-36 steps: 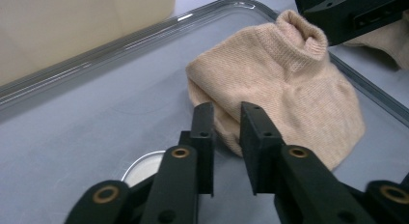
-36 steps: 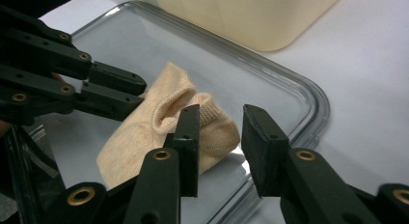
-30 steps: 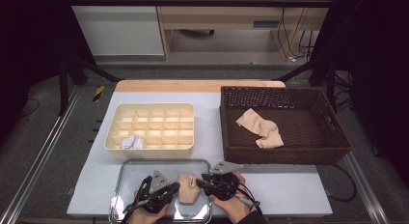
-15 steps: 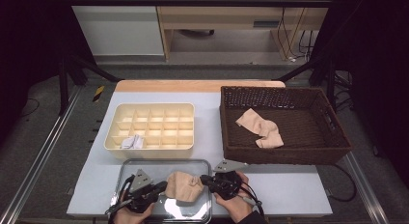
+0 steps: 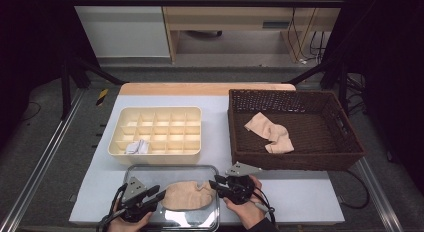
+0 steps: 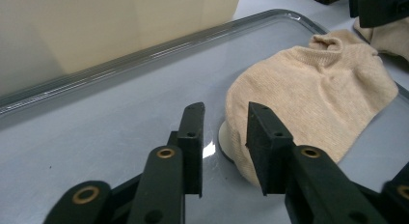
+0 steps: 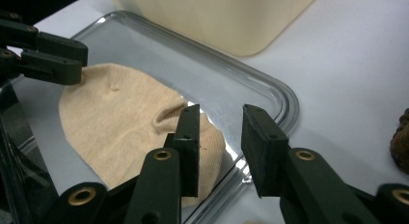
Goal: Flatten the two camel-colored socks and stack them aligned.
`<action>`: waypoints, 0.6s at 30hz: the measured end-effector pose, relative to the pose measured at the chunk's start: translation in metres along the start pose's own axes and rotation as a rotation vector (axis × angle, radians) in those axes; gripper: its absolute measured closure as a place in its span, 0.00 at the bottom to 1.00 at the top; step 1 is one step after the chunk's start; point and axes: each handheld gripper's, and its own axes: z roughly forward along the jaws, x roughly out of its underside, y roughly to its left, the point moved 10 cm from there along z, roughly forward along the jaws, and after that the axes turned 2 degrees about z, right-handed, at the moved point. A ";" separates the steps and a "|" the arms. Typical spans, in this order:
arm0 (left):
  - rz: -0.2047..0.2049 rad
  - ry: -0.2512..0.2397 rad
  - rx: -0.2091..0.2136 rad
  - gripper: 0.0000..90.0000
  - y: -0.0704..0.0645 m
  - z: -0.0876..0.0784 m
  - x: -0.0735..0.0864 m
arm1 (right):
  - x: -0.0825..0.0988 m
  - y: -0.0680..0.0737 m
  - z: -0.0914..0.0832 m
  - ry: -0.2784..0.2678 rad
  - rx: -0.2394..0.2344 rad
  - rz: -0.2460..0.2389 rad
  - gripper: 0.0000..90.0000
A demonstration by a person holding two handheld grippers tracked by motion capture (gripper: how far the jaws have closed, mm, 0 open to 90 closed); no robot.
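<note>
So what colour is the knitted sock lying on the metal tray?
Plain beige knitted sock, clearest in the left gripper view.

The sock (image 6: pixel 308 98) under my tongs is beige knitted cloth, matt and finely ribbed. The tray (image 7: pixel 270 89) is polished metal, glossy and mirror-smooth. My jaws are matt black plastic with brass-coloured rivets. The box (image 5: pixel 156 131) is smooth cream plastic; the basket (image 5: pixel 295 162) is rough brown wicker.

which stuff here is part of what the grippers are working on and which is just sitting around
In the job:
- beige sock lying flat on the metal tray
- left gripper at one end of it, jaws just opened, gripping nothing
- right gripper at the other end, open

Lying about:
- cream divided box
- white bundle in one cell
- wicker basket with more socks
</note>
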 end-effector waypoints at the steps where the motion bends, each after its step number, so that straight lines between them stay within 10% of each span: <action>1: 0.005 0.005 -0.006 0.73 0.000 0.001 0.001 | 0.002 0.000 0.001 0.008 0.001 -0.003 0.75; 18: 0.068 0.062 -0.056 0.97 0.008 0.008 0.009 | 0.016 0.004 0.007 0.069 0.001 -0.017 1.00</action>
